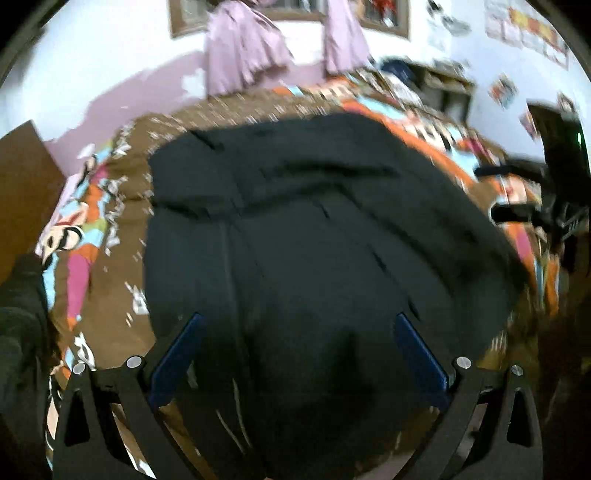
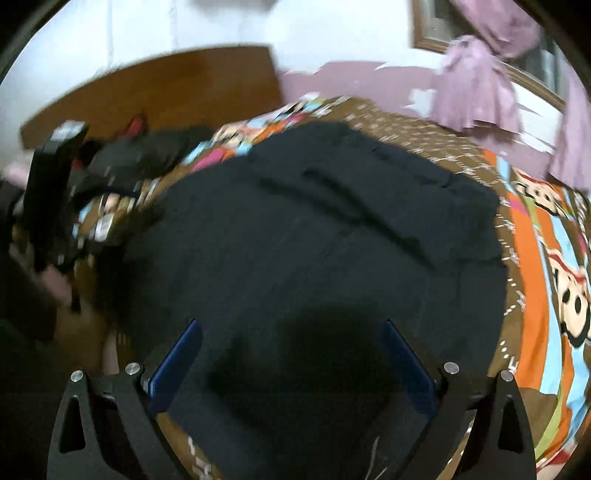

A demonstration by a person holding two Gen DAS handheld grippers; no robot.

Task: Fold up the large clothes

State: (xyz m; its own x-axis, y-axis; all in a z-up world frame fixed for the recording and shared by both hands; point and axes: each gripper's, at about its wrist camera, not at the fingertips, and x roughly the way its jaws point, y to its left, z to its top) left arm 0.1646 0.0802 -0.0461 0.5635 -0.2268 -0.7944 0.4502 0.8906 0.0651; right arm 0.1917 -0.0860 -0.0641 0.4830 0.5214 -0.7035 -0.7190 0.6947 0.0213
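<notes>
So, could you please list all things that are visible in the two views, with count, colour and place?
garment: one, black, spread flat on the bed cover, with a fold across its far part
bed cover: one, brown with orange, blue and pink cartoon print, under the garment
curtains: two pieces, lilac, hanging at the wall behind the bed
headboard: one, brown wood, at the bed's end
pictures: several, multicoloured, on the white wall, blurred
left tongs: one, black with blue fingers, open, above the garment's near part
right tongs: one, black with blue fingers, open, above the garment's near part
</notes>
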